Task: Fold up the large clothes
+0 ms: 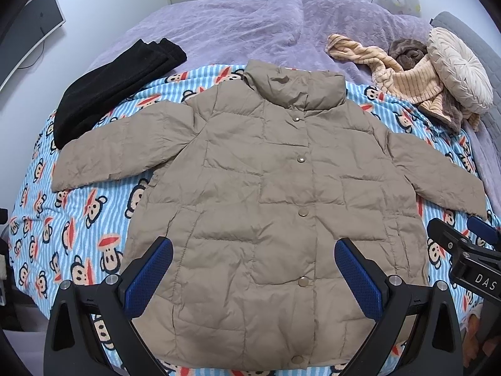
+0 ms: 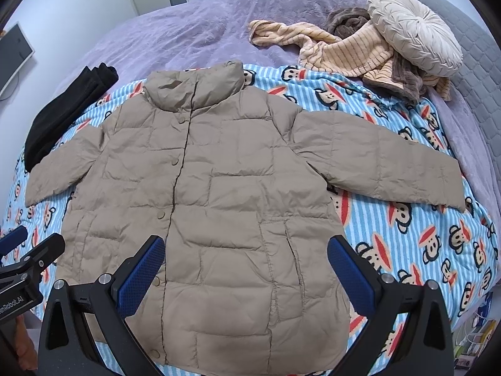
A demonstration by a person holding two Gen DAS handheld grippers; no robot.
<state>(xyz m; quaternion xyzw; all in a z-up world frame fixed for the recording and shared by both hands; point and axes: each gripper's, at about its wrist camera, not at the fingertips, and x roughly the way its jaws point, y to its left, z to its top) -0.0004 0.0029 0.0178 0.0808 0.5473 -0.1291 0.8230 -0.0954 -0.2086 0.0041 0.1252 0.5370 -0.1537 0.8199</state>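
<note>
- Nearest in the left wrist view, the left gripper [image 1: 253, 269] has its two blue-padded fingers spread wide apart, with nothing between them; it hovers over the lower front of the jacket.
- In the right wrist view the right gripper [image 2: 247, 266] is likewise spread wide and holds nothing, above the lower part of the jacket on the pocket side.
- Each gripper shows at the edge of the other's view: the right one at the right edge of the left view, the left one at the left edge of the right view.
- The jacket [image 1: 269, 188], a tan puffy one, lies flat and face up on the sheet, snaps closed down the front, hem toward the cameras, collar away, both sleeves stretched out to the sides.
- Under it is a sheet [image 1: 78, 219] with blue stripes and cartoon monkey faces, covering the near part of the bed.
- Just beyond the jacket's left sleeve lies a folded black garment [image 1: 116, 84], partly on the sheet.
- Farther back, a purple blanket [image 1: 250, 25] covers the rest of the bed.
- On the far right sits a heap of striped beige and brown clothes [image 2: 344, 50], with a round cream cushion [image 2: 413, 28] resting on it.
- A monitor [image 1: 34, 18] stands by the wall at far left.
</note>
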